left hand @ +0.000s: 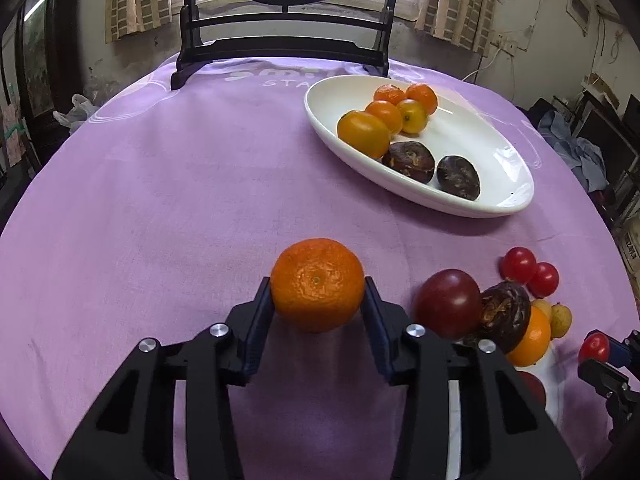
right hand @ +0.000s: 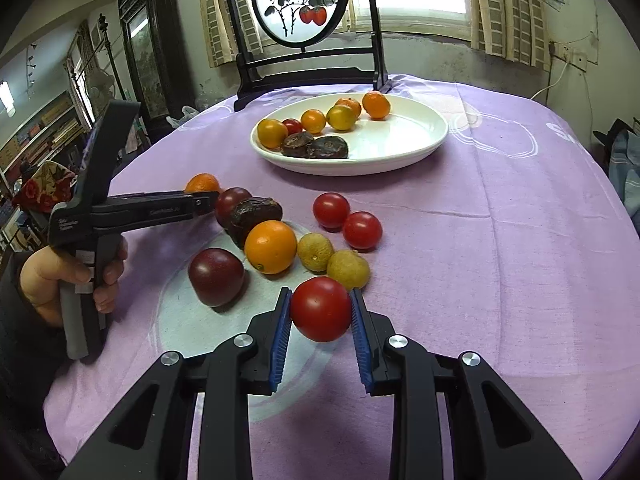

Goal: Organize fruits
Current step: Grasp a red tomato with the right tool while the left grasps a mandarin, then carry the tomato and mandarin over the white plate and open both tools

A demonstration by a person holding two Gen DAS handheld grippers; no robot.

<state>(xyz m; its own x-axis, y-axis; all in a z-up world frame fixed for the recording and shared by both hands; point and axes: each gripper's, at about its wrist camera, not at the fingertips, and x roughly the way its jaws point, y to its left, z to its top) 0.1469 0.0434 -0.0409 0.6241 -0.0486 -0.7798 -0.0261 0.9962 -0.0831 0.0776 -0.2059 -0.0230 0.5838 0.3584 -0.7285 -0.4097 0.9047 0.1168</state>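
My left gripper (left hand: 318,292) is shut on an orange mandarin (left hand: 317,289) and holds it just above the purple cloth. My right gripper (right hand: 321,310) is shut on a red tomato (right hand: 321,309); it also shows in the left wrist view (left hand: 595,347). A white oval plate (left hand: 496,196) at the far right holds several oranges (left hand: 363,133) and two dark brown fruits (left hand: 410,161). Loose fruit lies on the cloth: two tomatoes (right hand: 346,220), an orange (right hand: 270,246), two yellow-green fruits (right hand: 332,261), dark purple fruits (right hand: 216,277) and a brown one (right hand: 256,216).
A dark wooden stand with a round painted screen (right hand: 300,4) stands at the table's far edge behind the plate (right hand: 400,156). The round table is covered by a purple cloth (left hand: 160,184). Clutter and shelves surround the table.
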